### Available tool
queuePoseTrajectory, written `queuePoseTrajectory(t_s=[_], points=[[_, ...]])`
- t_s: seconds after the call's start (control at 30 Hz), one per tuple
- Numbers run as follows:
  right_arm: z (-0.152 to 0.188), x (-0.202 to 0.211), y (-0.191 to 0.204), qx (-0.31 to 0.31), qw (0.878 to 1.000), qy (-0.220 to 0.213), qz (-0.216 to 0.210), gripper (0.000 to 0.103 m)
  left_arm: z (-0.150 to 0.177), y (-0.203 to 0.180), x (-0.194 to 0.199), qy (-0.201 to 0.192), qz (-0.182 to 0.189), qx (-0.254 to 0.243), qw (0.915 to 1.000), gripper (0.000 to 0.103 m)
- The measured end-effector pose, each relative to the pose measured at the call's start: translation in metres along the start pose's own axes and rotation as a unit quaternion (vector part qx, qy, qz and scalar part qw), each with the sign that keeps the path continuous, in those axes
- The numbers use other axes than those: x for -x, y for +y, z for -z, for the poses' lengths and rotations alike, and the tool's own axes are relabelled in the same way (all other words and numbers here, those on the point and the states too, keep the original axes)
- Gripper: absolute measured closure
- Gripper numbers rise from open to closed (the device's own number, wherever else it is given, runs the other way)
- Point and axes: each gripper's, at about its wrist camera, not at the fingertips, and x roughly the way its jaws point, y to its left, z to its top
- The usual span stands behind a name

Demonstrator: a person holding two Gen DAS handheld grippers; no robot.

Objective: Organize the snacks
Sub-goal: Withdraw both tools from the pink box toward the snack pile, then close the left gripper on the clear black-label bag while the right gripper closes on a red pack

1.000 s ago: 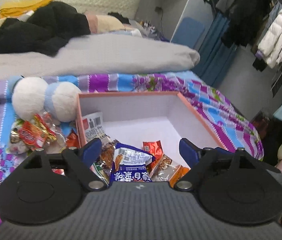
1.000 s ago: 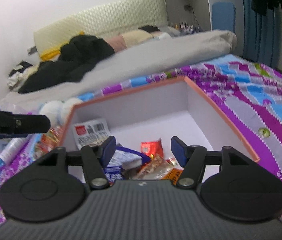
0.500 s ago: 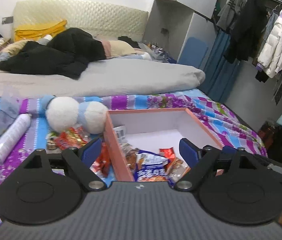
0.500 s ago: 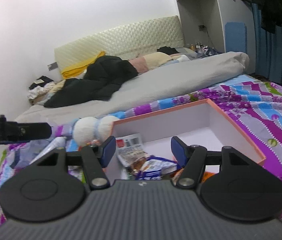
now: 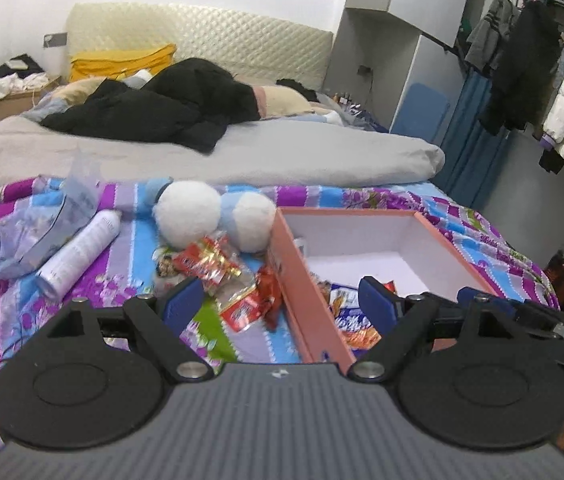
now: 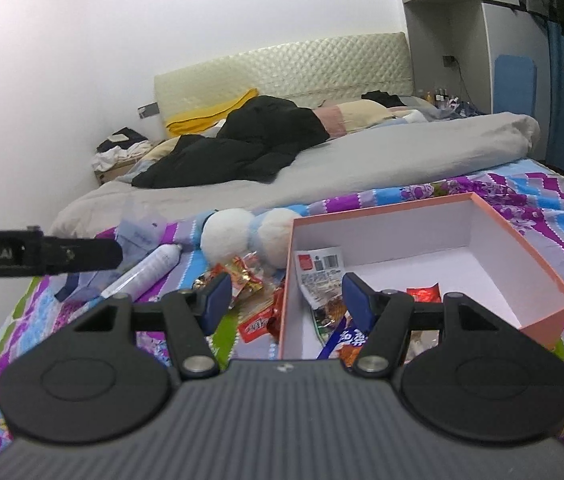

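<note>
Snacks, loose lot: several packets [image 6: 334, 320] are lodged in the near corner of the pink-rimmed box [image 6: 522, 248] on the bed, among them a blue-and-white bag [image 5: 348, 314] and a small red sachet [image 6: 424, 294]; a second heap of red wrappers [image 5: 218, 270] is left outside, against the box's left wall on the patterned bedspread [image 5: 130, 240], just before a white-and-blue plush toy [image 5: 210, 216]. Change noted: a second ago both views were filled by the box interior; both are now drawn back and raised, so the outside heap and a white spray bottle [image 5: 80, 254] are brought into frame. It is judged that one deposit is finished and the outside heap is to be collected next. Left hand-held gripper [image 5: 278, 304]: jaws set wide apart, nothing held or touched, the box's left wall seen between them. Right hand-held gripper [image 6: 286, 300]: jaws parted at a moderate gap, empty, nothing touched.
</note>
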Motion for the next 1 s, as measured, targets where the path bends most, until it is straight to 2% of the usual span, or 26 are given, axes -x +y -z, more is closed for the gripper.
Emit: queuePoseTrajectory(t_s=[0.2,0.4,0.6,0.77,0.83,0.9,1.0], points=[[0.019,-0.002,0.019,0.007,1.0,0.004,0.001,0.04,0.031,0.027,0.003,-0.005,-0.014,0.01,0.9998,0.015],[0.048,-0.01,0.037,0.012,1.0,0.018,-0.015,0.04,0.066,0.061,-0.005,0.02,-0.028,0.053,0.998,0.015],[0.073,-0.018,0.06,0.053,0.998,0.034,0.002,0.04,0.089,0.091,-0.016,0.031,-0.032,0.095,0.9945,0.015],[0.082,-0.034,0.079,0.089,0.995,0.042,0.015,0.041,0.093,0.119,-0.044,0.042,-0.03,0.117,0.9918,0.015],[0.085,-0.044,0.086,0.1,0.994,0.041,0.029,0.041,0.091,0.129,-0.062,0.049,-0.026,0.115,0.9918,0.008],[0.087,-0.057,0.093,0.112,0.992,0.036,0.044,0.047,0.09,0.136,-0.079,0.052,-0.031,0.11,0.992,0.006],[0.09,-0.079,0.101,0.12,0.99,0.037,0.064,0.05,0.085,0.148,-0.108,0.061,-0.031,0.1,0.9926,0.006]])
